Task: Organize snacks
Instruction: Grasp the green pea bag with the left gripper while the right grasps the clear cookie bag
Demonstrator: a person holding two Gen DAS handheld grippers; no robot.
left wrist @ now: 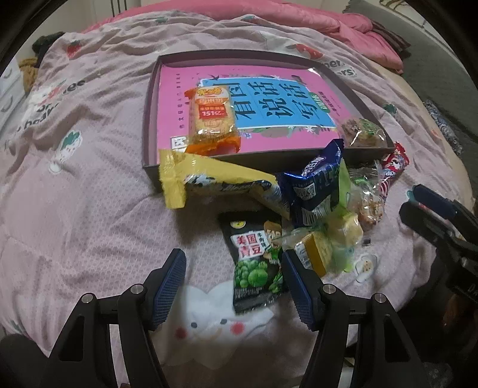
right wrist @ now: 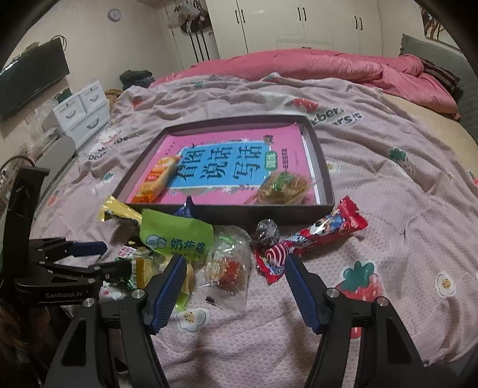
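A dark shallow box [left wrist: 149, 119] [right wrist: 324, 167] with a pink book inside lies on the bed. An orange cracker pack [left wrist: 212, 119] [right wrist: 156, 177] and a clear snack bag [left wrist: 363, 132] [right wrist: 282, 188] lie in it. Loose snacks are piled in front: a yellow pack [left wrist: 209, 179], a dark blue pack [left wrist: 316, 185], a green pea pack [left wrist: 257, 259], a green bag [right wrist: 176, 235], a clear bag [right wrist: 230, 262] and a red wrapper [right wrist: 313, 238]. My left gripper [left wrist: 233, 265] is open over the pea pack. My right gripper [right wrist: 234, 270] is open around the clear bag.
A pink patterned quilt [right wrist: 388, 209] covers the bed. A rumpled pink duvet [right wrist: 328, 64] lies at the far side. White drawers [right wrist: 80, 110] and a wall television [right wrist: 33, 80] stand to the left, wardrobes [right wrist: 298, 24] behind.
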